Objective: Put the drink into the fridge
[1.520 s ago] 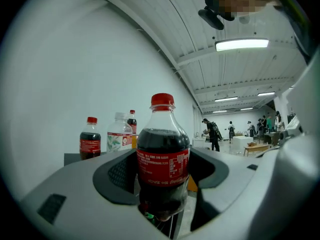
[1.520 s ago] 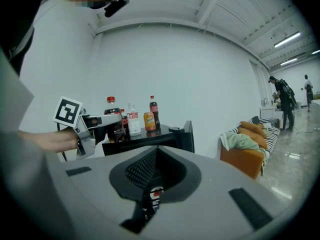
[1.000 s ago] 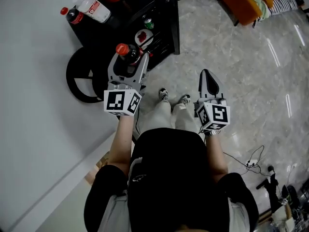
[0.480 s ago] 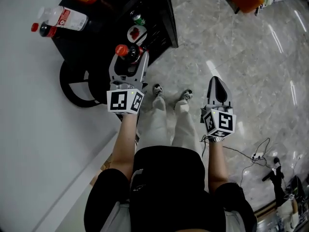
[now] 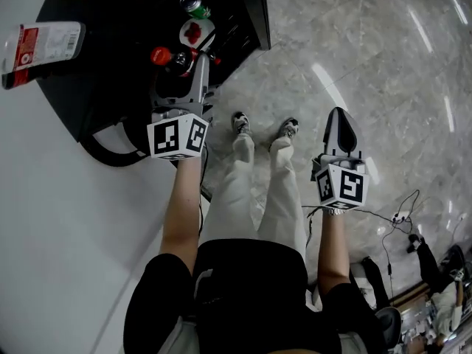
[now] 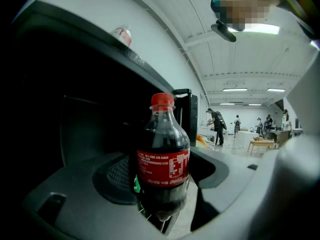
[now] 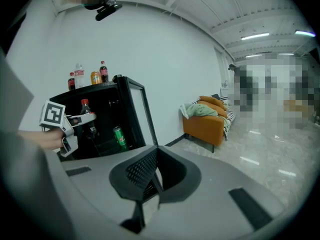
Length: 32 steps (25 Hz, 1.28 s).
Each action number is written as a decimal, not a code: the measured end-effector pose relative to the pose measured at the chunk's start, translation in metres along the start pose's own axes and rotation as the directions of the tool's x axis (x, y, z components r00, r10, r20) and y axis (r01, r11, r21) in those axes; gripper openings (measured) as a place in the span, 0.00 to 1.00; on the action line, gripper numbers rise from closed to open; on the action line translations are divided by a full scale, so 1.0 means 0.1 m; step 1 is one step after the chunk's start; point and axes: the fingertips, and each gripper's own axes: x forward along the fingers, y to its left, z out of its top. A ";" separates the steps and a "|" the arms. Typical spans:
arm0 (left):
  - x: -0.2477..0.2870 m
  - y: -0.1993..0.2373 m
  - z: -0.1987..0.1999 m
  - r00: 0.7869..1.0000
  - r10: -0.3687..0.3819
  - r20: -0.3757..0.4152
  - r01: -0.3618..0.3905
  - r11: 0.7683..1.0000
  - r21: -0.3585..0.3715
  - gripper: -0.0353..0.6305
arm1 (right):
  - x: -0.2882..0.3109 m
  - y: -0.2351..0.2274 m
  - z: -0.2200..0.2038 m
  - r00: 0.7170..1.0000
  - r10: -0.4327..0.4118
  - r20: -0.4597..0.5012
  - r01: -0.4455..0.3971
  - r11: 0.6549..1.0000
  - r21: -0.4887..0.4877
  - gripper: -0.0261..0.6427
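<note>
The bottle point(image 6: 163, 159) was pinched upright in the left gripper point(image 5: 183, 68) at the open fridge point(image 7: 107, 119); its red label was readable only in the left gripper view. The right gripper point(image 7: 151, 179) was pressed together, empty. Only its view showed the bottle held above a green can point(image 7: 119, 136).

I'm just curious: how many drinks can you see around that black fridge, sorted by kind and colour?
Cola bottles: 3 (held bottle, short bottle, tall bottle)
Clear bottle: 1
Orange bottle: 1
Green can: 1
Total: 6
</note>
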 end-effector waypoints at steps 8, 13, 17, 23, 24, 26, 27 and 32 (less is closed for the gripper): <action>0.41 0.39 -0.53 0.999 0.044 -0.020 -0.045 0.999 -0.023 0.53 | 0.30 0.29 -0.47 0.998 0.033 -0.047 -0.034 0.999 -0.031 0.06; 0.56 0.65 -0.76 0.996 0.087 -0.029 -0.088 0.995 -0.041 0.53 | 0.40 0.39 -0.81 0.997 0.038 -0.074 -0.040 0.999 -0.028 0.06; 0.70 0.85 -0.99 0.990 0.139 -0.031 -0.141 0.989 -0.048 0.53 | 0.61 0.30 -1.04 0.997 0.023 -0.078 -0.023 1.000 0.001 0.06; 0.85 1.16 -1.14 0.978 0.202 -0.048 -0.204 0.978 -0.037 0.53 | 0.66 0.32 -1.14 0.995 0.030 -0.100 -0.033 0.999 -0.026 0.06; 0.88 1.20 -1.14 0.977 0.209 -0.045 -0.210 0.977 -0.032 0.53 | 0.67 0.33 -1.15 0.994 0.038 -0.104 -0.042 0.998 -0.040 0.06; 0.93 1.27 -1.15 0.975 0.220 -0.039 -0.221 0.975 -0.030 0.53 | 0.67 0.36 -1.15 0.993 0.046 -0.111 -0.052 0.997 -0.050 0.06; 0.95 1.30 -1.16 0.974 0.226 -0.037 -0.227 0.973 -0.036 0.53 | 0.67 0.37 -1.15 0.992 0.047 -0.114 -0.053 0.997 -0.047 0.06; 1.08 1.44 -1.18 0.968 0.248 -0.027 -0.250 0.967 -0.048 0.53 | 0.67 0.42 -1.20 0.989 0.039 -0.142 -0.042 0.999 -0.024 0.06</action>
